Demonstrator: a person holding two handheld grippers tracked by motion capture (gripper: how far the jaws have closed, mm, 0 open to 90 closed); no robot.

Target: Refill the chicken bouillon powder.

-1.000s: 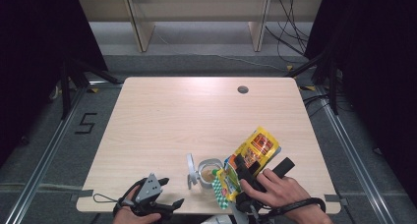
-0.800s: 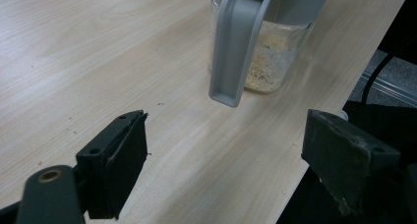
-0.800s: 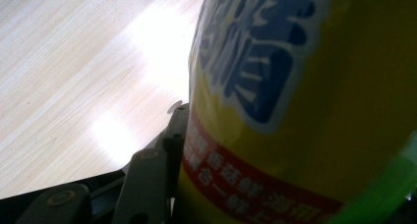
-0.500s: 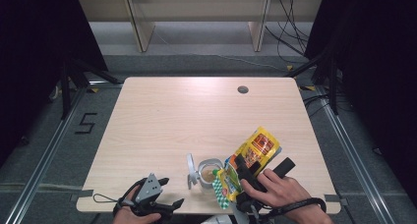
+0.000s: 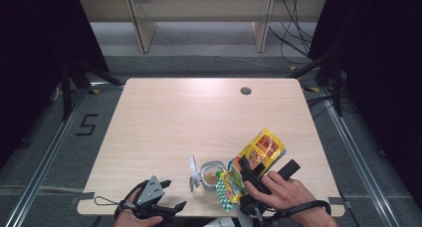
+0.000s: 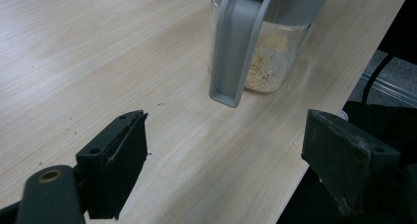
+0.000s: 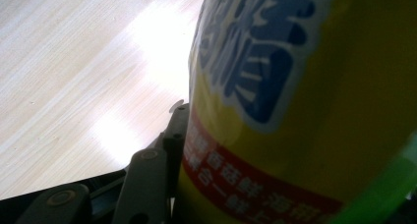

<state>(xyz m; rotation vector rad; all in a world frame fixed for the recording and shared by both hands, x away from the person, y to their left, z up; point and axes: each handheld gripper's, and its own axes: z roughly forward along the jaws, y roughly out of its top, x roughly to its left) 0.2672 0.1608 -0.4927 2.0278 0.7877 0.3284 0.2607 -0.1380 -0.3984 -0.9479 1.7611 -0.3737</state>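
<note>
High view: right claw clamps the yellow pouch, tilted over the jar.

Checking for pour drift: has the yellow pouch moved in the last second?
No. The yellow pouch keeps its place beside the clear container, equally far from the table's hole.

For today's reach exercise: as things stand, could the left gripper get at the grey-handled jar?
Probably yes. The left gripper has open jaws aimed at the jar, with bare table between; the yellow pouch sits beyond it.
</note>
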